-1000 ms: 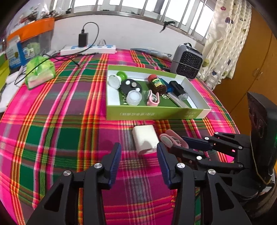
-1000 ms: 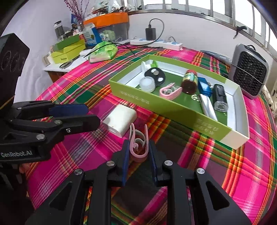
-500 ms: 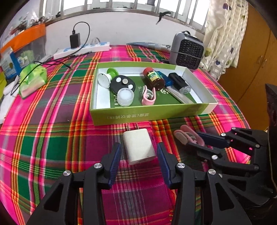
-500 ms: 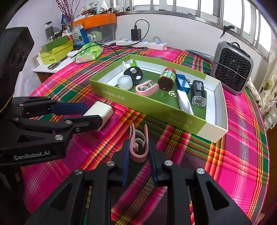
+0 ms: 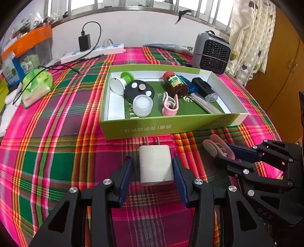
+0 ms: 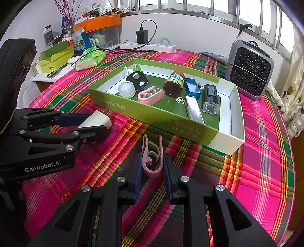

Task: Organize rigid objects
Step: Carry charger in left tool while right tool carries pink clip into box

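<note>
Daylight is coming through a barred window [image 5: 144, 3] running above a white wall [image 5: 144, 28]. A spotted curtain [image 5: 248, 38] is hanging at the right, beside a wooden cabinet [image 5: 281, 79]. A round table is wearing a pink-green plaid cloth [image 5: 47, 136]. A power strip [image 5: 91, 54] and a small grey fan heater [image 5: 212, 53] are sitting near the wall. A cluttered side shelf [image 6: 57, 55] is standing at left.
</note>
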Demonstrator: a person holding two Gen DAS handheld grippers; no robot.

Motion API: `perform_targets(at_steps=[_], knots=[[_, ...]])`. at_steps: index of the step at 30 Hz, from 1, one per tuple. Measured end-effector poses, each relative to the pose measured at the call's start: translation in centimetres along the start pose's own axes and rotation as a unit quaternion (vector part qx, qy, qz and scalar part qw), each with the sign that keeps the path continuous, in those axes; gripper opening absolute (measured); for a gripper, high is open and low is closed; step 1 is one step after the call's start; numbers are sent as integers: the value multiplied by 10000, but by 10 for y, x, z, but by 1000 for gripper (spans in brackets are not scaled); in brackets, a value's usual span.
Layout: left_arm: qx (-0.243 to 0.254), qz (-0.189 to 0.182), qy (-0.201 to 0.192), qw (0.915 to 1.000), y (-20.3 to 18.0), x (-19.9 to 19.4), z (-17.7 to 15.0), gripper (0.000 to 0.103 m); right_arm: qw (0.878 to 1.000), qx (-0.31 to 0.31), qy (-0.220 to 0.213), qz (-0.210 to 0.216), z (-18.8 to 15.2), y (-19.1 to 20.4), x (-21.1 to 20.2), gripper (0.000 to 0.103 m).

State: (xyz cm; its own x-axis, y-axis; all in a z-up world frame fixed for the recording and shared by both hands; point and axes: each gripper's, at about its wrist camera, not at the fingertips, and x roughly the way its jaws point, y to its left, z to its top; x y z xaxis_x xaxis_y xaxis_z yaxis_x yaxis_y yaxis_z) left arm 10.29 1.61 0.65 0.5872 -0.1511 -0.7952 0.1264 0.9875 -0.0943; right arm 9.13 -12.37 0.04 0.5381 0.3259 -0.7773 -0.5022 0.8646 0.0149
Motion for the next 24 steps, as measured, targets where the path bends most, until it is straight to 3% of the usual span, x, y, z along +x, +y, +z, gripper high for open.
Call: perform_targets(at_steps=[5,9,24], knots=[[76,71,-32,9999,-2,1,-1,42,10000,66,2,35,1,-2,3,24],[-2,23,-56,10000,0,1,0,42,9999,111,-26,39,2,-3,4,33],[-39,15,-98,9999,2,0,-1,38,9999,143,-27,-67,5,-2,6,34]])
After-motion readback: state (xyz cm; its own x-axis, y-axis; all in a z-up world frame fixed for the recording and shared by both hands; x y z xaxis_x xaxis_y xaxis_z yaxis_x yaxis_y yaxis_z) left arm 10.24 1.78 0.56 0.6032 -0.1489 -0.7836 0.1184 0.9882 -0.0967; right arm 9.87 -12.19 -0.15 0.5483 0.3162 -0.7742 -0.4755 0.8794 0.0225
